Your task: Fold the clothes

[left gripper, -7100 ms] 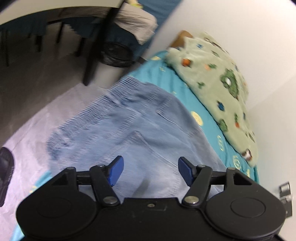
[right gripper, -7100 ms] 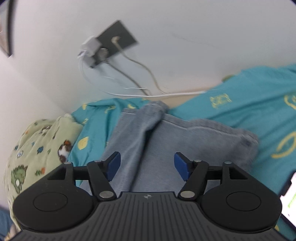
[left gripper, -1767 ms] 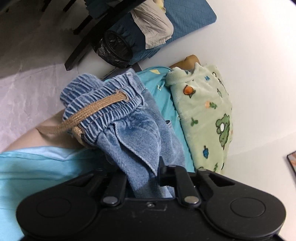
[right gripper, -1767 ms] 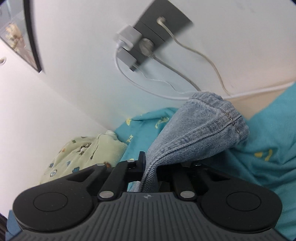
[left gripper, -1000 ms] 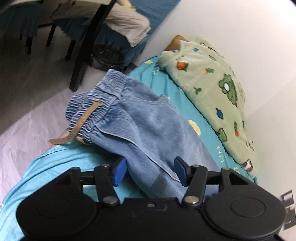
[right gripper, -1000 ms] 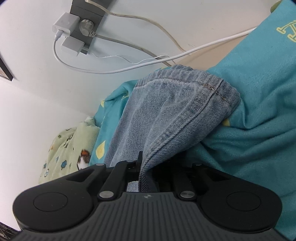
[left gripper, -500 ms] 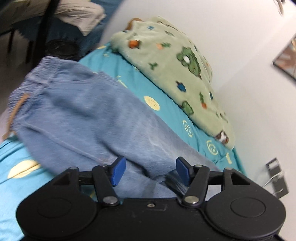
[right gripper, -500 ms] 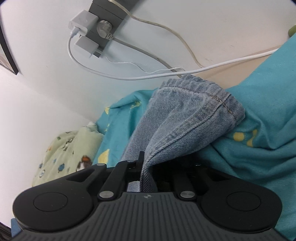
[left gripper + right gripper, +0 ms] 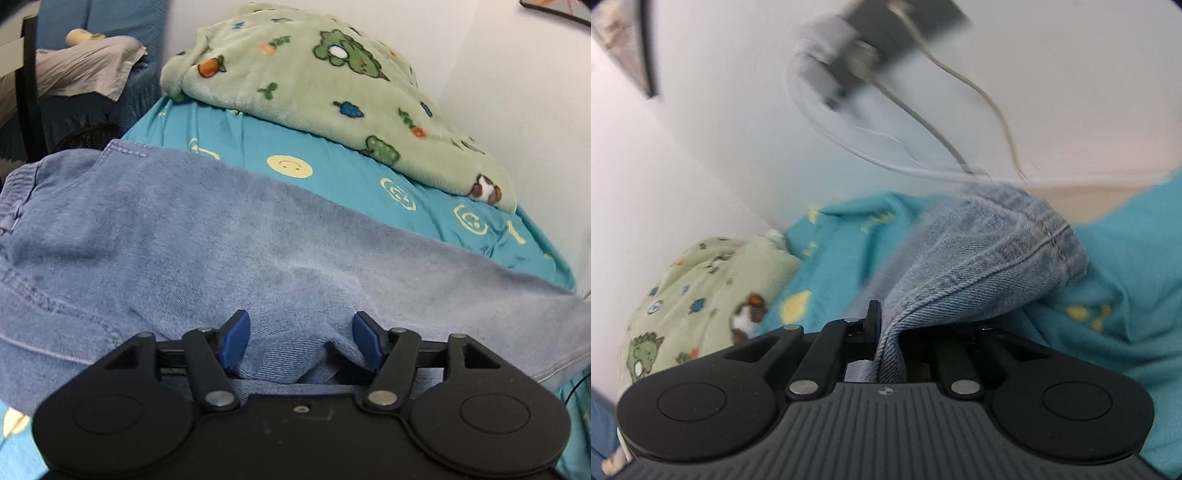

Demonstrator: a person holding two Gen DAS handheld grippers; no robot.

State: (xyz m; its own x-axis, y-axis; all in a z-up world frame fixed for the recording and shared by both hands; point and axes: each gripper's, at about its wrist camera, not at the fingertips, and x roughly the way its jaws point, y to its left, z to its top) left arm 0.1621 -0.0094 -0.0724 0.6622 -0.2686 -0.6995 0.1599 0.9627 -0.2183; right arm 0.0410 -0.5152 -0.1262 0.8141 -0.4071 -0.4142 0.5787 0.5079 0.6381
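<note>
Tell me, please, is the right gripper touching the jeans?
Touching. The right wrist view shows the right gripper clamped shut on a fold of the jeans, the denim pinched between its fingers.

Two black handheld grippers, each with twin round lobes

The left gripper [image 9: 299,341] has a smooth matte black body, blue pads on its fingertips [image 9: 233,338], silver pivot screws on the black linkage arms and one small centre screw. The right gripper [image 9: 886,332] has a ribbed grey-black deck, a small cross mark at its centre and silver pivot screws.
</note>
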